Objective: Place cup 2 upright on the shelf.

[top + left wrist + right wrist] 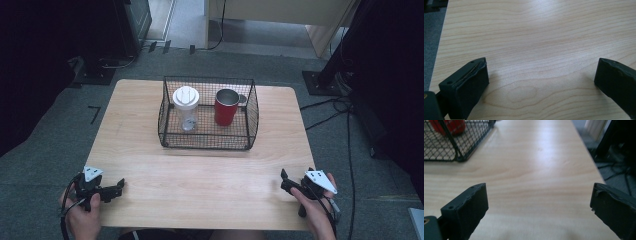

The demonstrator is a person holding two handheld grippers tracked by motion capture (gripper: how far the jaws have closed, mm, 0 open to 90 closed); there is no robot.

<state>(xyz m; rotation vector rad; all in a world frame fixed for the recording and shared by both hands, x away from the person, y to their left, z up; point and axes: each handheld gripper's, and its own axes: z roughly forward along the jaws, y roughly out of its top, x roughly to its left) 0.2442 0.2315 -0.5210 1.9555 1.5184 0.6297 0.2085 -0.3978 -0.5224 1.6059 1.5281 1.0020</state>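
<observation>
You are working in a dim room with grey carpet and dark stands at the edges, over a pale wood-grain rectangular table [200, 175] that carries everything. Well ahead of both claws, toward the far middle of the table, sits the black wire-mesh basket [208, 141], open at the top; from your right claw it lies forward and to the left, its near corner showing in the right gripper view. Inside it, upright and just apart, stand the red metal mug with a steel rim and handle [226, 107] on the side nearer your right claw, and the clear plastic tumbler with a white lid [186, 107] on the side nearer your left. Your left claw [114, 189] rests low at the near left corner, jaws spread wide with nothing but bare wood between them. Your right claw [285, 179] at the near right corner is likewise wide and empty. The step in hand looks like the reach toward the basket. Do it well by rising above the mesh rim before you cross it, coming down from above on the mug's body rather than its handle, and keeping the jaws wide until they straddle it, clear of the tumbler.
</observation>
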